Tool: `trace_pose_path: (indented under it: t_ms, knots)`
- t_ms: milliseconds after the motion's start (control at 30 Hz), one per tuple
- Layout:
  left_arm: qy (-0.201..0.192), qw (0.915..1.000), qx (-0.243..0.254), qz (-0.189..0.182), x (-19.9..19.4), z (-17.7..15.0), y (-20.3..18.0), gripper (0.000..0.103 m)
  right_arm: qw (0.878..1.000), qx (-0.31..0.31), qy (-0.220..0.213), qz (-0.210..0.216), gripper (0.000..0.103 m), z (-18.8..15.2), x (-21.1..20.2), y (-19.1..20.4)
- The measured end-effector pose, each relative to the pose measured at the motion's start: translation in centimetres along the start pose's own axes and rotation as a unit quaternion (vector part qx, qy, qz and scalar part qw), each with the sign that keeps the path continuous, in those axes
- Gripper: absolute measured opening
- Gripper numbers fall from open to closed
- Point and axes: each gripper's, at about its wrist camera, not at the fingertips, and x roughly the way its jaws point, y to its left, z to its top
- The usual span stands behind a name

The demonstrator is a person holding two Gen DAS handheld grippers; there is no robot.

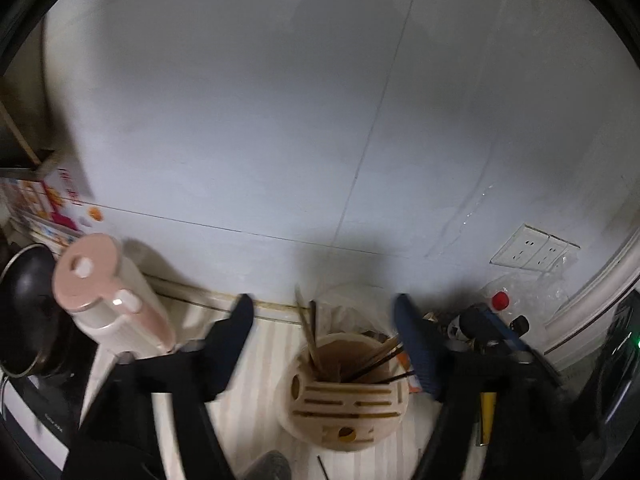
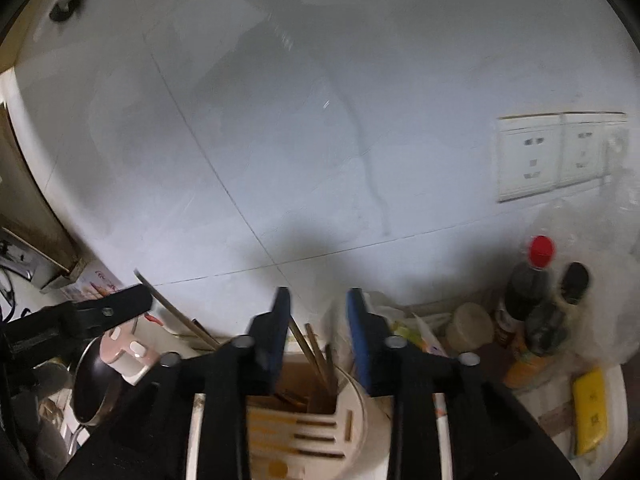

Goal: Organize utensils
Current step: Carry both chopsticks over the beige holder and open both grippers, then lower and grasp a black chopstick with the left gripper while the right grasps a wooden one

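Left gripper is spread wide in its own wrist view, nothing between the jaws, hovering right over the beige utensil holder on the striped bench. Chopsticks are already standing in the holder's open well, leaning every which way, and one loose dark stick lies on the bench just in front. A pink-lidded kettle sits off to the left beside a black pan. Over in the right wrist view, the right gripper is only partly parted and also empty, lined up above the same holder, with chopsticks poking up between its blue pads. Sauce bottles crowd the right side. My worry is that both grippers are packed over one light holder, so dropping either jaw onto those leaning sticks could lever them out or tip the whole thing over.
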Motion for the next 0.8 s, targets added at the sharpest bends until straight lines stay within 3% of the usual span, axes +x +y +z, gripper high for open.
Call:
trace_pose_path:
  t_ms: [67, 100, 167, 267, 433, 633, 800]
  knots:
    - [-0.001, 0.9999, 0.001, 0.013, -1.1, -0.9, 0.4, 0.075, 1.0, 0.007, -0.001, -0.008, 0.041, -0.4, -1.8, -0.2]
    - [-0.002, 0.9998, 0.001, 0.02, -1.6, -1.6, 0.7, 0.08, 1.0, 0.008, -0.002, -0.017, 0.05, -0.5, -2.6, -0.4]
    - [-0.006, 0.9995, 0.003, 0.032, -2.2, -2.9, 1.2, 0.103, 0.999, 0.009, -0.007, -0.032, 0.059, -0.9, -4.4, -1.1]
    - [-0.002, 0.9983, 0.01, 0.058, -2.3, -5.6, 1.6, 0.103, 0.998, 0.011, -0.01, -0.055, 0.072, -2.5, -6.6, -2.1]
    - [0.051, 0.9944, 0.03, 0.087, 0.1, -11.0, 2.0, 0.103, 0.995, 0.022, 0.019, -0.093, 0.087, -6.3, -7.7, -5.1]
    - [0.132, 0.9847, 0.043, 0.106, 4.4, -18.5, 1.4, 0.103, 0.984, 0.032, 0.104, -0.141, 0.087, -11.9, -5.6, -10.0]
    - [0.214, 0.97, 0.049, 0.104, 8.4, -24.6, -0.1, 0.103, 0.967, 0.044, 0.181, -0.171, 0.087, -17.0, -3.5, -13.6]
